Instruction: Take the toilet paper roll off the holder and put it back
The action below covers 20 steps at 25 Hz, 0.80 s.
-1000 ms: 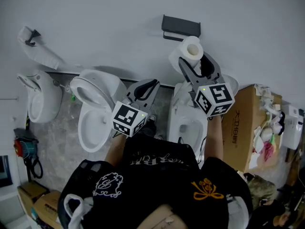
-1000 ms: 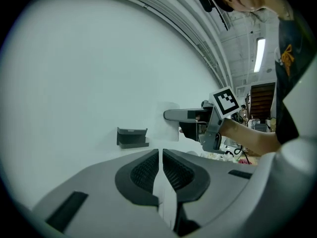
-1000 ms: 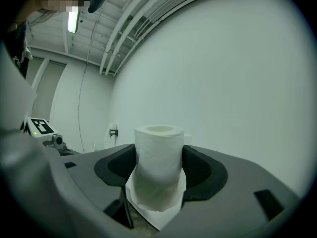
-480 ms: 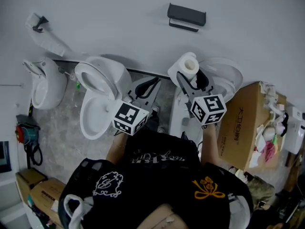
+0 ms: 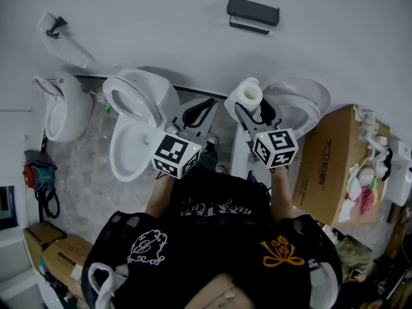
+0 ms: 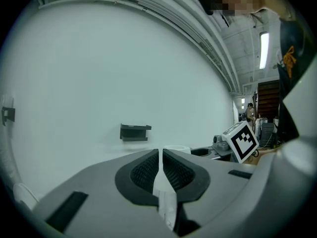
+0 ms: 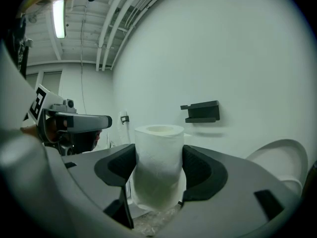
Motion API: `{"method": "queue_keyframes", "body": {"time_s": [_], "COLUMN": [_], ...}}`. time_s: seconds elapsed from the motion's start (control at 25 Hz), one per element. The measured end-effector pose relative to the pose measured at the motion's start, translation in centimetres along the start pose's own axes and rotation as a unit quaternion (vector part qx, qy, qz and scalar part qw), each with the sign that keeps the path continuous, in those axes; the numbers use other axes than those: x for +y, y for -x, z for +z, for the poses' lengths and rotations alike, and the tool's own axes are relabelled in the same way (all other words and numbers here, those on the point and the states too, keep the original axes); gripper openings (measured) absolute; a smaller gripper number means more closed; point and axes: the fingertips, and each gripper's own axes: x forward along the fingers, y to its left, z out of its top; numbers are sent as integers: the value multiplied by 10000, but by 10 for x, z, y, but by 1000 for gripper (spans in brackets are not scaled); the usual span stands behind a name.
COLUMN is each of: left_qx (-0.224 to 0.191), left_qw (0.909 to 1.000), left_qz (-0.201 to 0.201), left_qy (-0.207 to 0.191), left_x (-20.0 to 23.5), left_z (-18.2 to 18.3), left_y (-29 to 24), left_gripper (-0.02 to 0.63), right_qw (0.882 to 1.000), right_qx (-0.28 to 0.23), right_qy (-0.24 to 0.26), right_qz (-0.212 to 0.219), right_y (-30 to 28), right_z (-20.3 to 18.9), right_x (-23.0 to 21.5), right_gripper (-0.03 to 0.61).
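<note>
One toilet paper roll (image 7: pixel 158 148), upright between jaws of right tool (image 7: pixel 157 182), clamped, left tool (image 6: pixel 161 167) clenched empty.

- Head view: high overhead, steeply down, facing the wall (image 5: pixel 129 18).
- Left gripper view, right gripper view: low, close along own jaws, wallward.
- All three share the black holder (image 5: pixel 253 11).

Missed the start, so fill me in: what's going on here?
A person holds a hand-held gripper in each hand. The right hand-held gripper is clamped on the toilet paper roll, held upright, away from the empty black wall holder. The left hand-held gripper is shut on nothing.
</note>
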Motion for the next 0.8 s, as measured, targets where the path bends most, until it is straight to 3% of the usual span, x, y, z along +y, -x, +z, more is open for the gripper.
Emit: {"method": "queue_keyframes", "body": {"time_s": [0.36,0.8], "left_qx": [-33,104], "left_qw": [10000,9998], "left_qz": [-83,-158], "left_qy": [-28,-11], "left_x": [-6,9], "left_z": [6,9], "left_y": [-13,-30], "left_gripper": [37,37], "right_qw": [9999,9988], "right_qx": [-126,-328], "right_qy": [86,312], "right_qz": [-47,-162], "right_y": [7,-3], "right_z": [18,70], "right_x": [-12,-48], "right_gripper": [302,302]}}
